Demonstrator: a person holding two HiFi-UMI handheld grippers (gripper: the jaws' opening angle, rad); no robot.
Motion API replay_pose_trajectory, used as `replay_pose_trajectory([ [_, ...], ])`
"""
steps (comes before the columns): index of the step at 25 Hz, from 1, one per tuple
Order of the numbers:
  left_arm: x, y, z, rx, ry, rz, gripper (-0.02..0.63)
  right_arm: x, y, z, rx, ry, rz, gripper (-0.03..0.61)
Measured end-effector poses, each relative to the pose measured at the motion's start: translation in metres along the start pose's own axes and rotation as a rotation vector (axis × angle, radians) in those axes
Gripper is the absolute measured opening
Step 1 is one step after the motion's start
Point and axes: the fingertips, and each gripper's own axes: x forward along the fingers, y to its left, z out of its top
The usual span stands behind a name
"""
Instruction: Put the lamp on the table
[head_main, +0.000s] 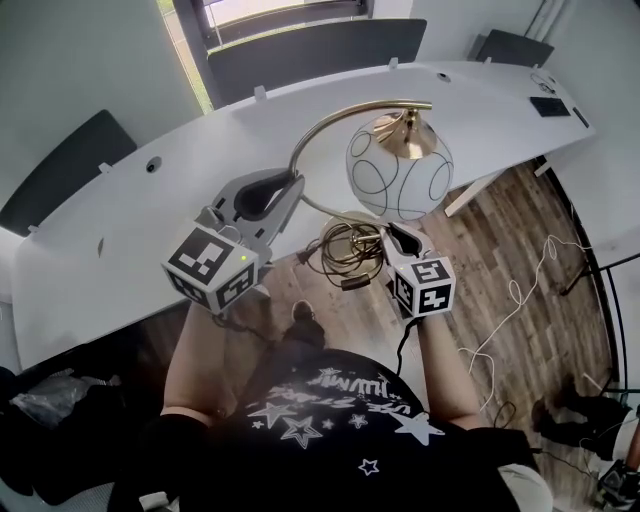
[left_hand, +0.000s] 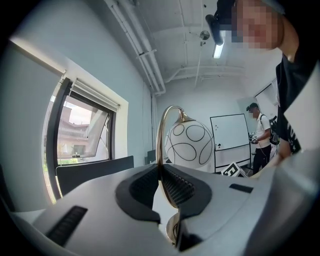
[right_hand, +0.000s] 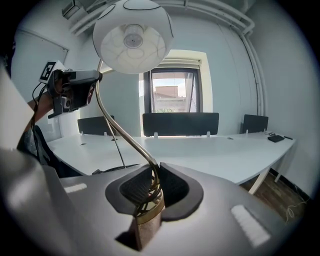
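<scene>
The lamp has a white globe shade (head_main: 400, 168) with black ring lines, an arched brass stem (head_main: 318, 132) and a brass base (head_main: 347, 240) with its cord coiled on it. I hold it in the air at the near edge of the white table (head_main: 120, 250). My left gripper (head_main: 289, 186) is shut on the arched stem (left_hand: 161, 150), with the shade (left_hand: 187, 142) just beyond it. My right gripper (head_main: 399, 236) is shut on the stem's lower end (right_hand: 150, 175) by the base, and the shade (right_hand: 132, 37) hangs above it. The left gripper (right_hand: 75, 92) shows there too.
Dark chairs (head_main: 310, 50) stand behind the table, under a window (right_hand: 172, 95). A black flat thing (head_main: 550, 105) lies on the table's far right end. Loose cables (head_main: 520, 290) trail over the wooden floor. A person (left_hand: 260, 137) stands by a whiteboard (left_hand: 230, 132).
</scene>
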Motion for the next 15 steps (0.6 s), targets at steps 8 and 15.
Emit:
replay_pose_trajectory([
  [8,0.029,0.06,-0.004,-0.019,-0.018,0.021,0.035,0.061,-0.023,0.03,-0.041,0.017,0.011,0.046],
  [15,0.054,0.118,-0.005,-0.017,-0.026,0.026,0.035,0.121,-0.036,0.059,-0.037,0.022,0.012,0.046],
])
